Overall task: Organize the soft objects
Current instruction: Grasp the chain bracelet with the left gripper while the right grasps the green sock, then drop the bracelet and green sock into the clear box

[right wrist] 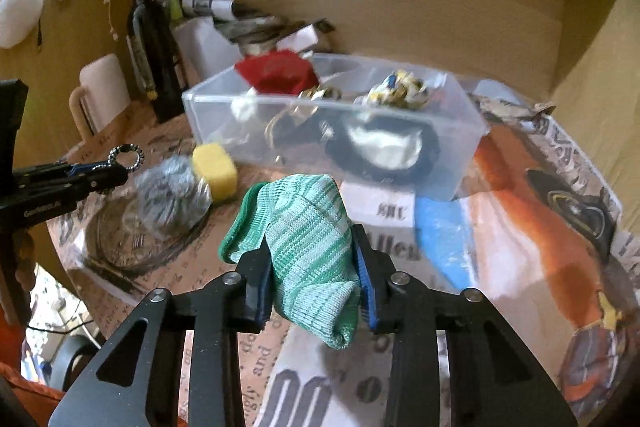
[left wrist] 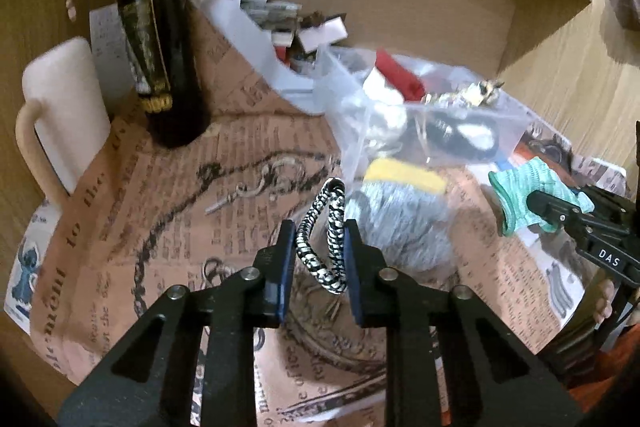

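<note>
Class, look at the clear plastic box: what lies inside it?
Inside the clear plastic box: a red cloth, a black ring-shaped item and a yellow-white bundle. Whatever lies beneath them is covered.

left gripper fingers clamped, right gripper likewise

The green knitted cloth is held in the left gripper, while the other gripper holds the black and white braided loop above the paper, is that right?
Not quite. The green knitted cloth is clamped in the right gripper, as the right wrist view shows. The left gripper is the one holding the black and white braided loop above the paper.
</note>
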A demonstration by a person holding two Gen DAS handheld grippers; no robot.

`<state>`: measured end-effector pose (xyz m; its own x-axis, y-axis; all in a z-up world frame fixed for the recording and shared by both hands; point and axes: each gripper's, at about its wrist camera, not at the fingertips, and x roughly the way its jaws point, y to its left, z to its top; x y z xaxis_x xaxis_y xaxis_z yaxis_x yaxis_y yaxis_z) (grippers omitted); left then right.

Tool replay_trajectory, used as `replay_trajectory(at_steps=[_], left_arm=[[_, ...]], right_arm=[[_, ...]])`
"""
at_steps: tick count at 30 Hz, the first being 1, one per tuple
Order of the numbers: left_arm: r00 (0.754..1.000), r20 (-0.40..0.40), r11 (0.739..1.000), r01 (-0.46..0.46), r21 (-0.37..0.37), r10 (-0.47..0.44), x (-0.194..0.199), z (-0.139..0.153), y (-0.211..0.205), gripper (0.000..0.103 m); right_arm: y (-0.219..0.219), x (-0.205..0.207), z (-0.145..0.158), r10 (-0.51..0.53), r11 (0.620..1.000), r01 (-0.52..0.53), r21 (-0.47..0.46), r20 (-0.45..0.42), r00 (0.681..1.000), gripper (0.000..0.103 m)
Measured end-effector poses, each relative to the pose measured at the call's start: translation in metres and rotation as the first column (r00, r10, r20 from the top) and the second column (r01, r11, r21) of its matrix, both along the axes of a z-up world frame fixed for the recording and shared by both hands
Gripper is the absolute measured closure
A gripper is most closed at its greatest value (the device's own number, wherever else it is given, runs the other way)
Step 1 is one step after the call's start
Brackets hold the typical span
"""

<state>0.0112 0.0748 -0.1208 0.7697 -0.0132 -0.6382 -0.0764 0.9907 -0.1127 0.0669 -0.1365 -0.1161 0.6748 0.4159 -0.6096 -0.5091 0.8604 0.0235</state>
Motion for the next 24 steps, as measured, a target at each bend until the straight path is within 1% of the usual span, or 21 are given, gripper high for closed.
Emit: replay_trajectory(at_steps=[6,14,20,24], left_arm=[[0.997,0.073,0.999,0.024,0.023,-0.025,0.008,0.025,-0.011,0.080],[0.985,0.159,0.997,0.064,0.032,-0.068,0.034,0.054,-0.024,0.080],[0.979,0.185,0.996,0.085,0.027,-0.088,0.057,0.064,-0.028,0.080],[0.978,0.181,0.994,0.104,0.021,-0.106,0.075,0.065,-0.030,0.080]], right_arm=[[-0.006,0.003,0.023,-0.016,0.999,0.014,0.032,0.073,0.997,0.072],[-0.009,0.017,0.051,-0.031,0.997,0.019,0.081,0.153,0.988,0.072],[-0.003,0.033,0.067,-0.028,0.995,0.008,0.100,0.195,0.980,0.072],[0.006,0.049,0.068,-0.013,0.995,-0.006,0.097,0.193,0.981,0.072]])
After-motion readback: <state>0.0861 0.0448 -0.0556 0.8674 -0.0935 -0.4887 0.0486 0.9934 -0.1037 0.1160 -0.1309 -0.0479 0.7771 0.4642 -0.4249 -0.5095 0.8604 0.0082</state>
